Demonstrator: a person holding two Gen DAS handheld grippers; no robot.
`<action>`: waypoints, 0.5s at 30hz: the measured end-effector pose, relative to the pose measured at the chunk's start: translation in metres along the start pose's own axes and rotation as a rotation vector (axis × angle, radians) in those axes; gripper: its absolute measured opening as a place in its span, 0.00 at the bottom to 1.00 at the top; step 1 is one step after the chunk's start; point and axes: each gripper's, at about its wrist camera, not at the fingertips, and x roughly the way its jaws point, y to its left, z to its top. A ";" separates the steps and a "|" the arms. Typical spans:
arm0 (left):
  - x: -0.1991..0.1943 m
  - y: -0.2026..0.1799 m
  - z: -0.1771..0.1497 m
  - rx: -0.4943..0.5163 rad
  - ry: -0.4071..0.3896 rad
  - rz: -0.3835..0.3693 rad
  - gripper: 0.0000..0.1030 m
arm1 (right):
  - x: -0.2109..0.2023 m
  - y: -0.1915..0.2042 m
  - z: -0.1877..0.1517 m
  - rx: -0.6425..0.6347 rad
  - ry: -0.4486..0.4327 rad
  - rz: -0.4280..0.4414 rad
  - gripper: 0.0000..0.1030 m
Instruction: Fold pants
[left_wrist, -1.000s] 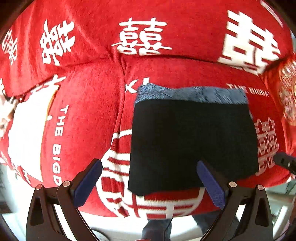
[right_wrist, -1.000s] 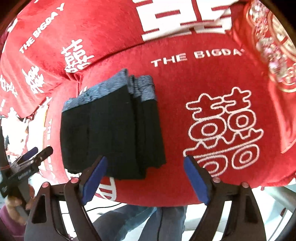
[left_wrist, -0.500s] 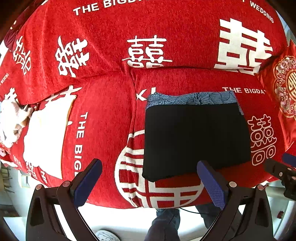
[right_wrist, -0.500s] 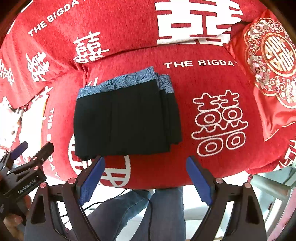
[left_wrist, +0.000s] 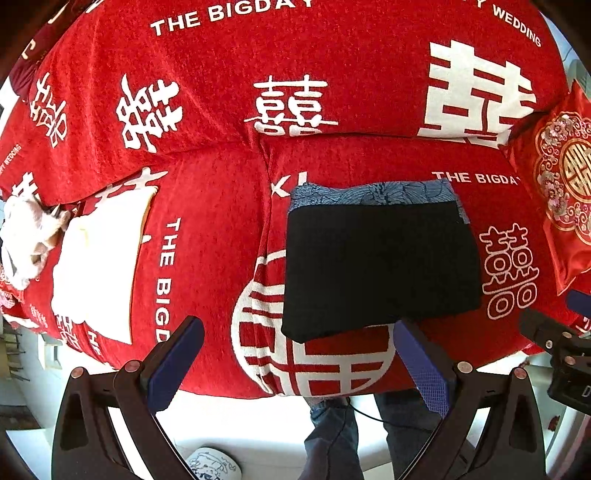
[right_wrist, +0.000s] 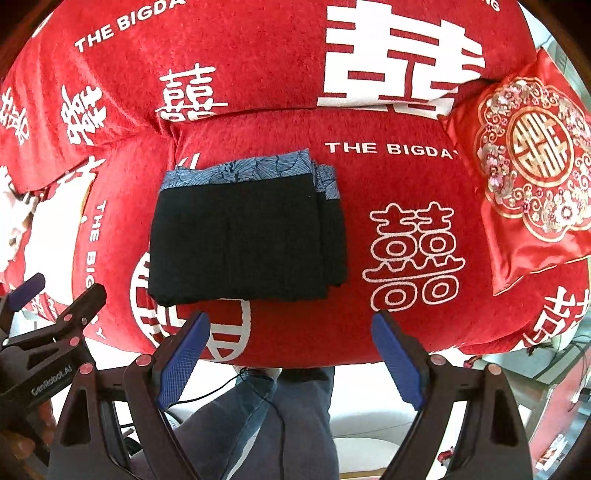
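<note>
Folded black pants (left_wrist: 380, 269) with a blue patterned waistband (left_wrist: 373, 192), lying flat on the seat cushion of a red sofa cover (left_wrist: 221, 229), waistband edge toward the backrest. In the right wrist view, several stacked layers stepped along the bundle's right side (right_wrist: 332, 229). Printed in white on the cover: "THE BIGDAY" across the backrest (left_wrist: 229, 16), again along the seat beside the pants (right_wrist: 391, 148), and "WEDDING" at the upper right (left_wrist: 517, 29), amid large white double-happiness characters (left_wrist: 476, 96). One outlined character on the seat just right of the pants (right_wrist: 413, 258); a round white emblem partly under the pants' near edge (left_wrist: 314, 354).

Left gripper (left_wrist: 295, 365) spread wide, blue pads (left_wrist: 173, 363) apart, holding nothing, hovering off the sofa's front edge, clear of the cloth. Right gripper (right_wrist: 291, 358) likewise wide open and empty, short of the pants. "GenRobot.AI" legible on the left gripper's body as seen from the right wrist view (right_wrist: 51, 380).

Red satin cushion with gold and pink embroidery (right_wrist: 535, 173) at the sofa's right end. White cloth (left_wrist: 96, 273) on the left seat. Blue jeans of the person (right_wrist: 258, 417) below the sofa edge.
</note>
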 end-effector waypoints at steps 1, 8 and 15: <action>0.000 -0.001 0.000 0.000 0.002 0.000 1.00 | 0.000 0.001 0.000 -0.004 -0.002 -0.002 0.88; -0.004 -0.003 -0.001 0.006 0.003 -0.003 1.00 | -0.004 0.002 -0.003 -0.010 -0.013 0.002 0.89; -0.008 -0.005 -0.004 0.027 0.000 -0.004 1.00 | -0.007 0.006 -0.005 -0.014 -0.026 0.004 0.89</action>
